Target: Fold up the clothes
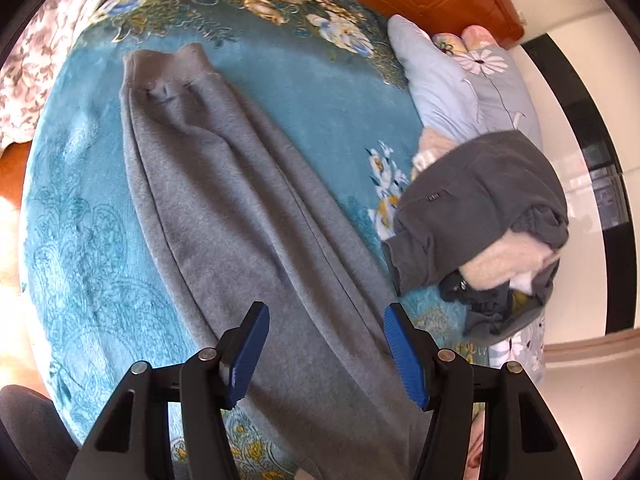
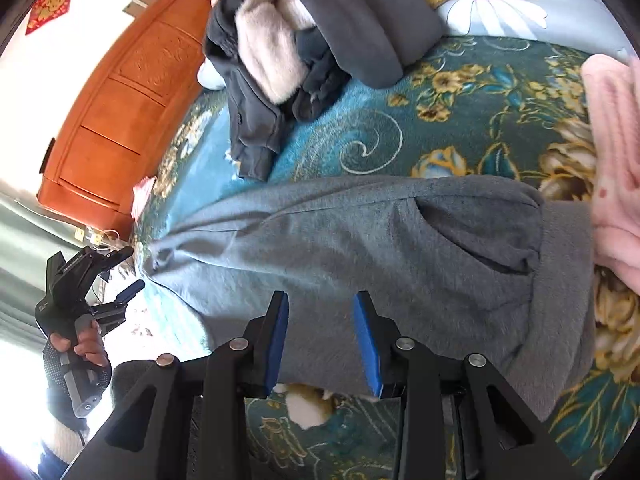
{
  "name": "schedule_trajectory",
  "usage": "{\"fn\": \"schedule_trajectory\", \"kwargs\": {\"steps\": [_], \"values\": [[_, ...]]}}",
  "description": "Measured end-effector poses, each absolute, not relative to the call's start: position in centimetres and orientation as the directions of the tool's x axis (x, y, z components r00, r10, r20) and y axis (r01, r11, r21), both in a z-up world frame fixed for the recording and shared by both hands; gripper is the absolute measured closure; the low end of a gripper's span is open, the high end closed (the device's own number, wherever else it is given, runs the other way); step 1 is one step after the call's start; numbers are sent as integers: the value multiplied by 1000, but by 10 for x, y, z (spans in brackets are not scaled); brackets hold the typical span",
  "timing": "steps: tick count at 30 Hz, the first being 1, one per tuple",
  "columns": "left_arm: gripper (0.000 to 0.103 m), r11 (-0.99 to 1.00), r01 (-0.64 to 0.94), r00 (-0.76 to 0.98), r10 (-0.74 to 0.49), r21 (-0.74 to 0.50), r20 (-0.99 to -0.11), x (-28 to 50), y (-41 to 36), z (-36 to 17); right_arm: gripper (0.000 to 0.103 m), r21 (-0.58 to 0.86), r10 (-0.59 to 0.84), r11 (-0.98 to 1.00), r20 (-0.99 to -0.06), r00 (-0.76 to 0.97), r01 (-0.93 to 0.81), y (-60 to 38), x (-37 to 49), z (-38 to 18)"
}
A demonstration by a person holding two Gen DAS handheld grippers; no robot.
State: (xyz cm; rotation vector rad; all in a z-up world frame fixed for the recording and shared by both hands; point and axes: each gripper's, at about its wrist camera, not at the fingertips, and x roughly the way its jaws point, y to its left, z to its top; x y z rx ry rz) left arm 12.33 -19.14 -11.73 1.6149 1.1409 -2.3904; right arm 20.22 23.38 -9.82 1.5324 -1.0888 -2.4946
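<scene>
Grey fleece trousers (image 1: 240, 208) lie flat and lengthwise on the teal flowered blanket (image 1: 72, 216), legs together, cuffs at the far end. My left gripper (image 1: 326, 354) is open and empty, just above the trousers' near part. In the right wrist view the trousers (image 2: 360, 248) show their waistband and a pocket opening at the right. My right gripper (image 2: 320, 340) is open and empty over the waist part. The left gripper (image 2: 124, 276) shows there too, open, in a hand beyond the leg end.
A heap of dark grey and cream clothes (image 1: 492, 216) lies to the right of the trousers, also in the right wrist view (image 2: 304, 48). A pink garment (image 2: 616, 168) lies by the waistband. A wooden headboard (image 2: 120, 120) and light blue pillows (image 1: 452, 84) border the bed.
</scene>
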Motion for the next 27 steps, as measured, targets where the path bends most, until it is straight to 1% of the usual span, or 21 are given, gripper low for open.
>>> {"fn": "schedule_trajectory", "kwargs": {"steps": [4, 7, 15, 20, 27], "values": [[39, -663, 467, -472, 372, -585, -799, 105, -216, -133, 68, 543, -361, -782, -794, -490, -305, 230, 178, -102], [39, -625, 498, -466, 392, -601, -793, 90, -225, -149, 68, 508, -355, -822, -810, -467, -257, 222, 157, -99], [41, -614, 503, -411, 449, -608, -793, 39, -223, -181, 68, 375, -305, -920, -868, -392, -114, 195, 101, -101], [41, -644, 521, -319, 462, -560, -828, 5, -213, -208, 68, 288, -264, -957, -899, -350, -17, 179, 66, -102], [41, -668, 541, -246, 457, -512, -855, -21, -205, -231, 68, 178, -209, -974, -942, -263, 138, 152, 44, -127]]}}
